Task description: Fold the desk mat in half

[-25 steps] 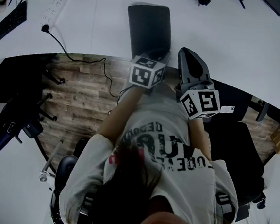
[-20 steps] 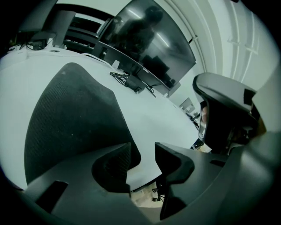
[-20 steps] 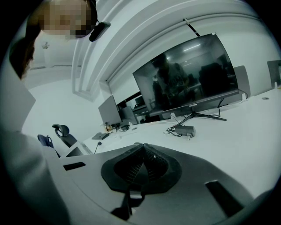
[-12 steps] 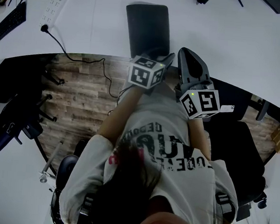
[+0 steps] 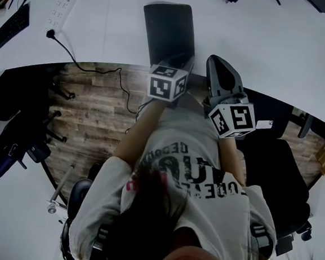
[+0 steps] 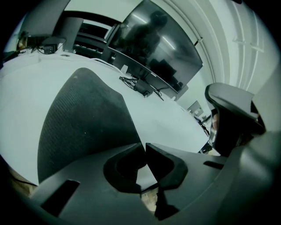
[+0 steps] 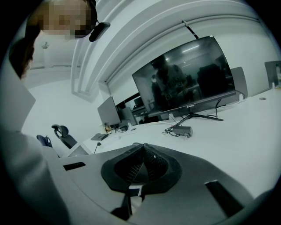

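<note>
The big white desk (image 5: 271,45) fills the top of the head view. The dark mat (image 5: 168,33) lies on it in the upper middle, and its short near end sits right at the desk's edge, close to the person. I think it lies this way so the near end can be lifted and carried over to the far end, which would fold it in half. That fold has not begun, since the mat still looks flat. The left gripper (image 6: 145,148) is down low at the near end of the mat, by its right corner. Its jaws are closing, and the thin corner looks pinched between the tips, though it is hard to be sure. A low pinch at the edge makes sense, because a thin floppy mat gives nothing else to hold. The right gripper (image 7: 142,150) sits just right of the mat, above the desk's edge, with its nose tipped up. Its jaws are pressed together with nothing in them, so it seems to be waiting. Both arms reach forward from the body with bent elbows, and the left arm (image 5: 142,127) points straight at the mat's end.
</note>
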